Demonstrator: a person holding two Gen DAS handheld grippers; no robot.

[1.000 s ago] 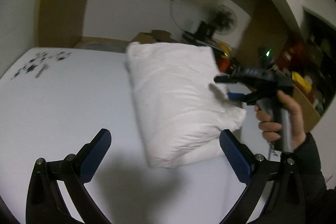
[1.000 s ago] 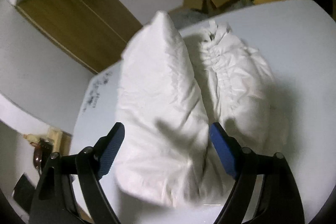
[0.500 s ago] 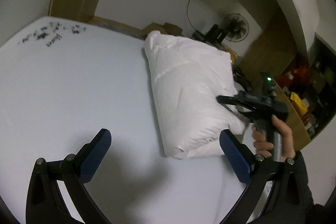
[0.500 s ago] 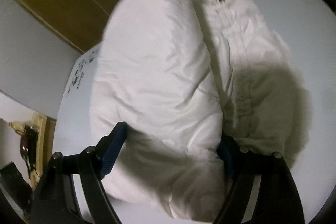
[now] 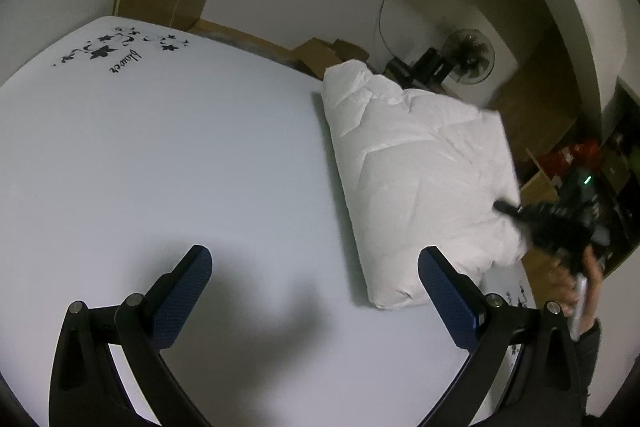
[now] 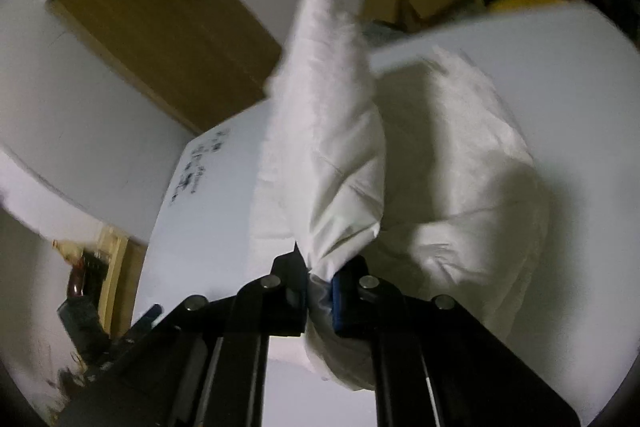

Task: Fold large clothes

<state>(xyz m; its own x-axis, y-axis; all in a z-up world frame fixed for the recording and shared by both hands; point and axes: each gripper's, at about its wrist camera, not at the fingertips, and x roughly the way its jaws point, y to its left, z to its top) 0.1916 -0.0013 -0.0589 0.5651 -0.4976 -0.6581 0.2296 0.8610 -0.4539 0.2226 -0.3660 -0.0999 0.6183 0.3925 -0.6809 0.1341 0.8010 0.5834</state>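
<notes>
A puffy white padded garment lies folded on the white table, at the right in the left wrist view. My left gripper is open and empty over bare tabletop, left of the garment's near corner. My right gripper is shut on the near edge of the garment and holds the upper layer raised; it also shows in the left wrist view, blurred, at the garment's right edge. The lower layer rests on the table.
Black floral print marks the table's far left corner. Cardboard boxes and a fan stand beyond the far edge. Shelves with clutter are at the right. A brown door panel is behind.
My right gripper went from open around the garment's near edge to shut on it, lifting the upper layer. My left gripper drew back to the left, away from the garment, and stayed open.
</notes>
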